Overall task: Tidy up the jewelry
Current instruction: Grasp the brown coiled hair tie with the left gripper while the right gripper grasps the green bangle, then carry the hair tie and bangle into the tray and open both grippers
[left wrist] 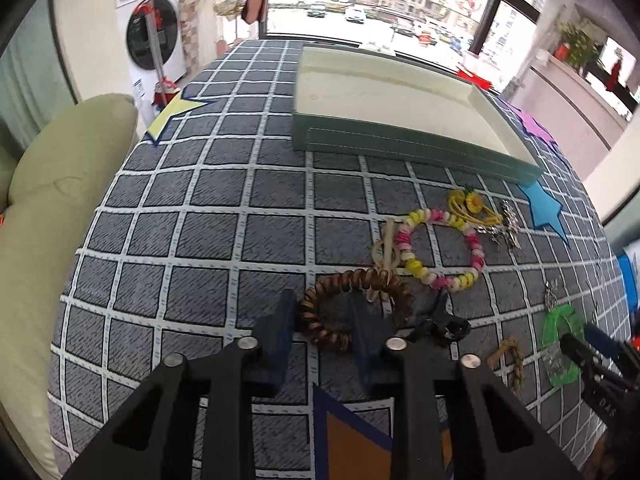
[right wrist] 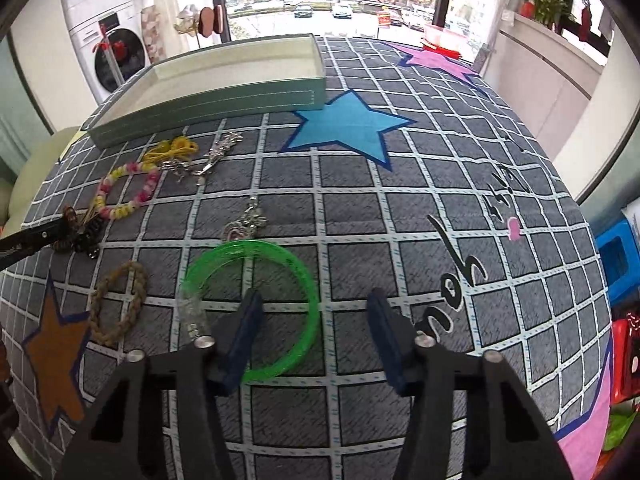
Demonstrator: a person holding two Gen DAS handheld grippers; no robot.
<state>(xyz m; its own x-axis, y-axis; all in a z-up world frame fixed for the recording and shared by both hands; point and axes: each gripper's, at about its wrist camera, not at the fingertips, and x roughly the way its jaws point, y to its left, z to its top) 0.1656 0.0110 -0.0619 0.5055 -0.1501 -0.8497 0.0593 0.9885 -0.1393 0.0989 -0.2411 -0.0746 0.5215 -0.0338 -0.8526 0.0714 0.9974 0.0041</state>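
Grey checked cloth (right wrist: 360,208) under a shallow green tray (left wrist: 400,144) and scattered jewelry.

Largest first: the tray sits at the cloth's far edge, jewelry lying near its front wall. The left gripper (left wrist: 326,332) has its fingers closed around one side of the brown coil bracelet (left wrist: 320,320). The right gripper (right wrist: 316,336) is spread wide, one finger over the green bangle (right wrist: 280,264). A beaded bracelet (left wrist: 440,248), braided ring (right wrist: 116,304) and silver charm (right wrist: 246,224) lie between.
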